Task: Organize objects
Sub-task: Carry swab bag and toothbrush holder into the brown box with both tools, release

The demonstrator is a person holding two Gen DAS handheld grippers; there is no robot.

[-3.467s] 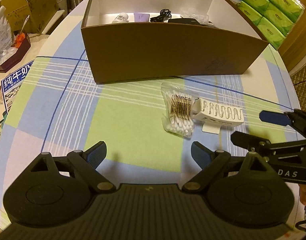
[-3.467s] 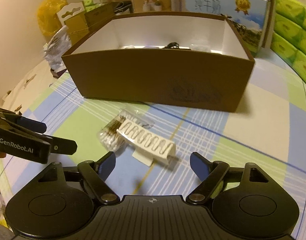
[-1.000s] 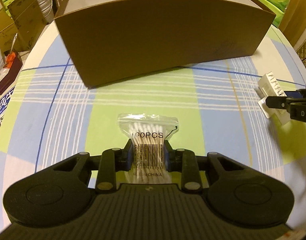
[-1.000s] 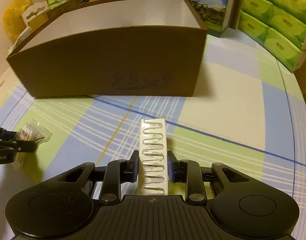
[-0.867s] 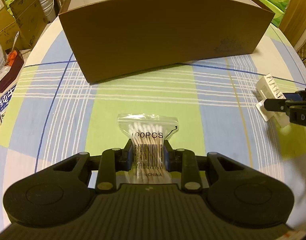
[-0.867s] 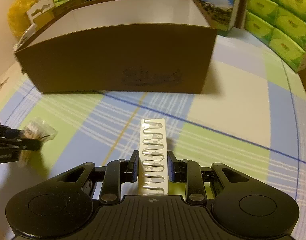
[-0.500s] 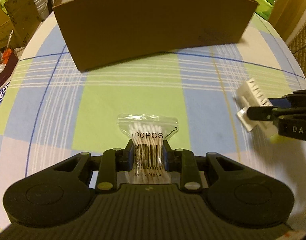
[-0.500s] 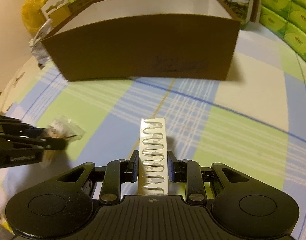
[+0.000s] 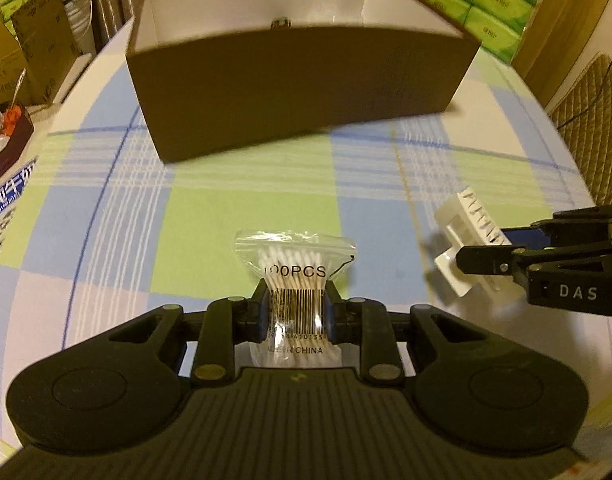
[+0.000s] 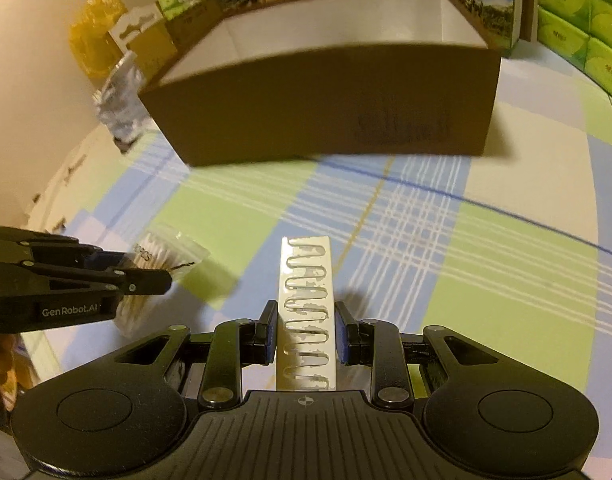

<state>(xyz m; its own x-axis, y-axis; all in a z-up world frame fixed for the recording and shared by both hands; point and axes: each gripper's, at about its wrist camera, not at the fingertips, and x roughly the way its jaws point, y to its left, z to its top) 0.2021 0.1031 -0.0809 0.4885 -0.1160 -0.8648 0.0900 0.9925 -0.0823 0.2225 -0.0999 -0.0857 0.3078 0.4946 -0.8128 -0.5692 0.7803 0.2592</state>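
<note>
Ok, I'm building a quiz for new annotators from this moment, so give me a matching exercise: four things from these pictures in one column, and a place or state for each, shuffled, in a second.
Things:
1. bag of cotton swabs
2. white slotted holder
3. brown box
4. green tissue packs

Places or states:
A. open-topped, on the checked tablecloth
B. clamped in the right gripper
C. stacked beyond the box's far right corner
D. clamped in the left gripper

Pairs: 1-D, 2-B, 3-A, 4-C

Matt cardboard box (image 9: 298,80), glossy plastic swab bag (image 9: 294,256), seemingly cloth tablecloth (image 9: 234,216).
</note>
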